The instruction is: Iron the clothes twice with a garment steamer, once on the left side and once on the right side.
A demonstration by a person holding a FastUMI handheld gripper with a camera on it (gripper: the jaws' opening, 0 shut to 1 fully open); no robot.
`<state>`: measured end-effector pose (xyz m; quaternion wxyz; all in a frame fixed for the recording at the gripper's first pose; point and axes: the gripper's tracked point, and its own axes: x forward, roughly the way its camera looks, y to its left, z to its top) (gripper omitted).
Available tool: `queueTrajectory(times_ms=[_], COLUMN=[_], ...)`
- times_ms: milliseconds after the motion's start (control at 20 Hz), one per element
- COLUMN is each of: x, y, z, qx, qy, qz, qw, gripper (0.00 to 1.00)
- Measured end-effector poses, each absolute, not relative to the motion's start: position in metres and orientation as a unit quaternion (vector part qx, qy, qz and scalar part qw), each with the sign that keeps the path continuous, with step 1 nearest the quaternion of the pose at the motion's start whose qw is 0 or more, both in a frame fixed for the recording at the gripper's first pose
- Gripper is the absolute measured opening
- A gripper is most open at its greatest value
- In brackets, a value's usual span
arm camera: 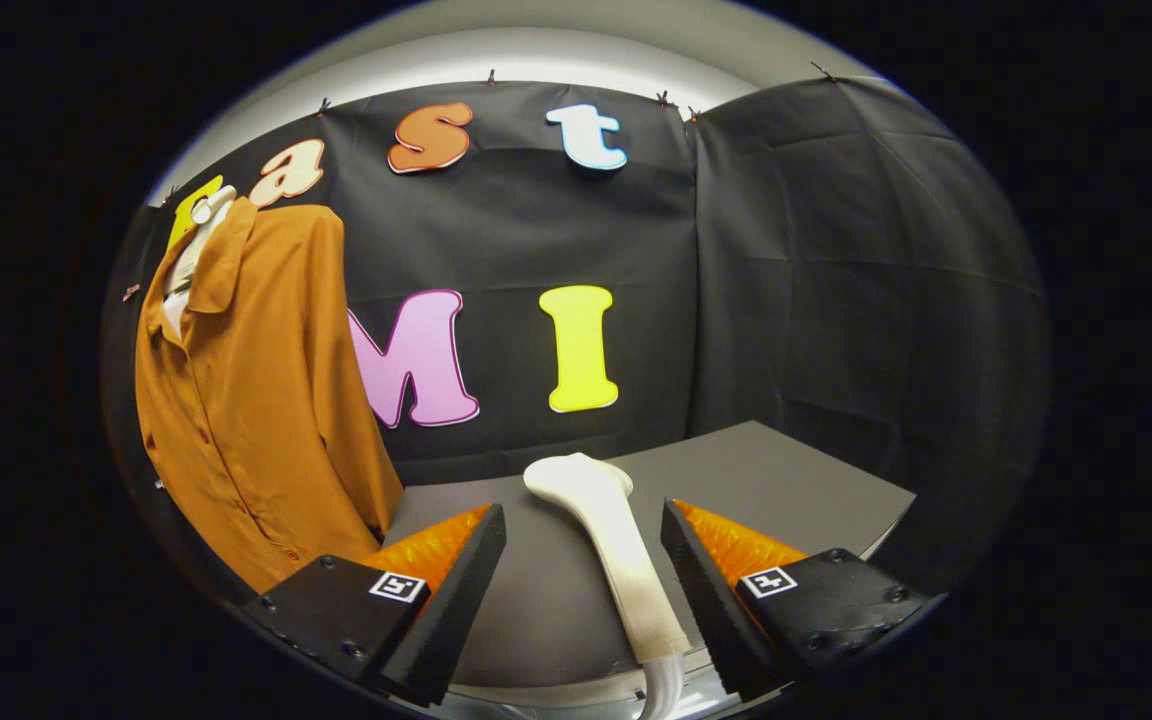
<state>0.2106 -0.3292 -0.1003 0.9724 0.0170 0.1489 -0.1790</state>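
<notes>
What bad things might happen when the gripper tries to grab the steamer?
1. The open gripper has the white steamer lying closer to its right finger, so closing now might push it sideways rather than hold it firmly.
2. The steamer's hose trails off the grey table and may tug as it lifts.
3. The orange shirt hangs loosely, so it might swing away when pressed.

The gripper (584, 525) is hovering low with its two fingers (456, 560) standing wide apart and gripping nothing. Both fingers are pointing forward and angling slightly toward each other at their far tips, the left one level with the right.
</notes>
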Motion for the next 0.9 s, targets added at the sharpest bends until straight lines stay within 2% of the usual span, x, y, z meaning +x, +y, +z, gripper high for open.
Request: queueTrajectory(times_ms=[750,900], x=[0.242,0.242], y=[-0.377,-0.379], z=[-0.179,-0.187], qx=[0.027,0.024], qy=[0.276,0.292], qz=[-0.162,-0.162], qw=[0.947,0.942], gripper=[0.98,0.79])
